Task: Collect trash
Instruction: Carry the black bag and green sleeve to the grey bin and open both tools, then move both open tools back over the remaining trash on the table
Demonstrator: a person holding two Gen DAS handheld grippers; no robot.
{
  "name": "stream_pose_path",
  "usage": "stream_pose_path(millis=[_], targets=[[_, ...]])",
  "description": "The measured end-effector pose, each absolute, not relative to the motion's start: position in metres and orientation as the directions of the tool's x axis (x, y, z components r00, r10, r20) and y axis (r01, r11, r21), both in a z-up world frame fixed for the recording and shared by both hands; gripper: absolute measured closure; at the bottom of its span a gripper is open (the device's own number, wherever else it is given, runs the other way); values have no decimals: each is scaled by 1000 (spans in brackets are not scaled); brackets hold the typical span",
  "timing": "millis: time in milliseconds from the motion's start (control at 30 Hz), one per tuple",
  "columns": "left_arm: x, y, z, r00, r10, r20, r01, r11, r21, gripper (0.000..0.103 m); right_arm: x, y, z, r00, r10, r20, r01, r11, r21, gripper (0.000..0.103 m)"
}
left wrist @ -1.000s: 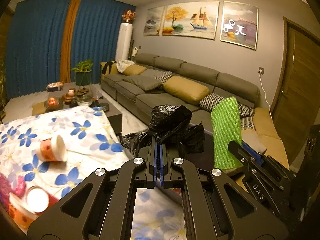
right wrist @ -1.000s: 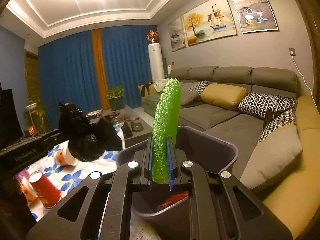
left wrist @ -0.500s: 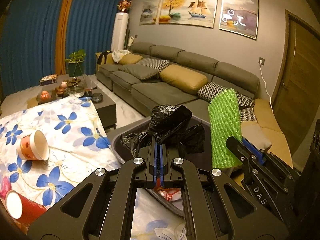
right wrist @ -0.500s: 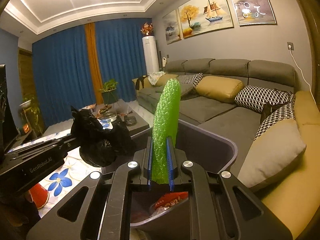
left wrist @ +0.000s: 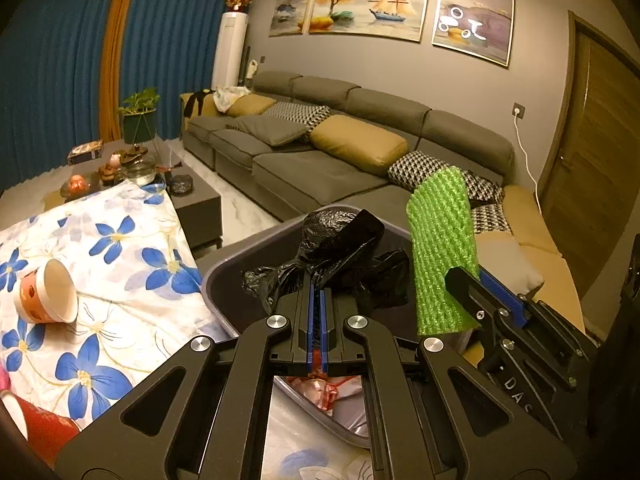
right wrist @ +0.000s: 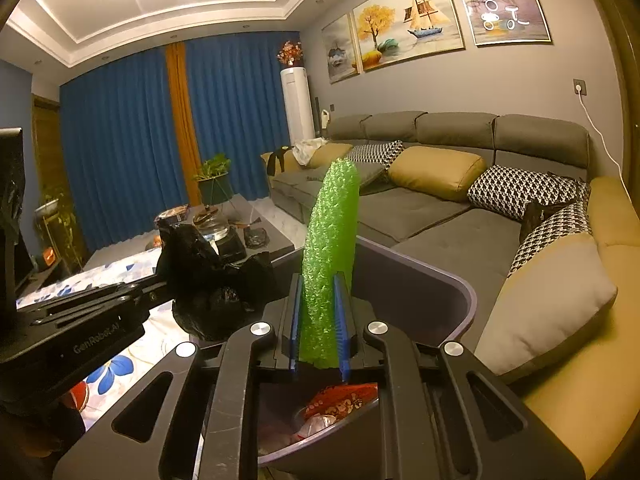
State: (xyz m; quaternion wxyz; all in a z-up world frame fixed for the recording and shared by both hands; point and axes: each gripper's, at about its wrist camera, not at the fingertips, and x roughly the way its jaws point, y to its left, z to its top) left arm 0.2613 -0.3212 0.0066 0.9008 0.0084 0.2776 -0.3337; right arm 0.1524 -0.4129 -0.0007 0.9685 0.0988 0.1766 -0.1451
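My left gripper (left wrist: pixel 318 300) is shut on a crumpled black plastic bag (left wrist: pixel 344 248) and holds it over the dark grey bin (left wrist: pixel 224 276). My right gripper (right wrist: pixel 320 312) is shut on a green foam net sleeve (right wrist: pixel 330 248), which stands upright over the same bin (right wrist: pixel 452 292). The sleeve also shows in the left wrist view (left wrist: pixel 442 256), just right of the bag. The bag also shows in the right wrist view (right wrist: pixel 208 276), to the left. Red wrappers (right wrist: pixel 340 400) lie inside the bin.
A paper cup (left wrist: pixel 48 292) lies on its side on the flowered tablecloth (left wrist: pixel 120 280), left of the bin. A red cup (left wrist: pixel 36 432) lies at the lower left. A grey sofa (left wrist: pixel 340 160) with cushions runs behind and to the right. A low dark table (left wrist: pixel 196 200) stands beyond.
Both grippers have moved right over the bin with their loads. The bin's inside and the red wrappers now show more. The cups have slid left in the left wrist view.
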Motion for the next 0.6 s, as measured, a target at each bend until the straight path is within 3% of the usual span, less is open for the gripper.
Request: stream_pose_path(millis=[167,267,300,333,433,600], targets=[[267,-321,0,576,-631,-520,626,749,-215,99,155,-411,-1,894,-247,-375,315,940,132,85],[270,-317,-3,580,-620,-528,616,758,-214,64,156,-413,-2,891,-249,-380,320,938,136,78],[271,-311,-3,599,-610,-519,598,772,-216,46,156,-414,-2,891,-249,-381,321,937,138,73],[271,-307,-2,620,-597,-509,581,786,-214,36,156,-415,-3,890,-251,-381,324,936,141,66],[272,-296,0,656,-572,-492,549,809,-209,24,156,-414,-3,892,-249,-376,323,935,146,58],[265,-282,6,682,-552,-479,521,827,-210,17,154,-410,1,894,-255,-370,324,936,137,48]])
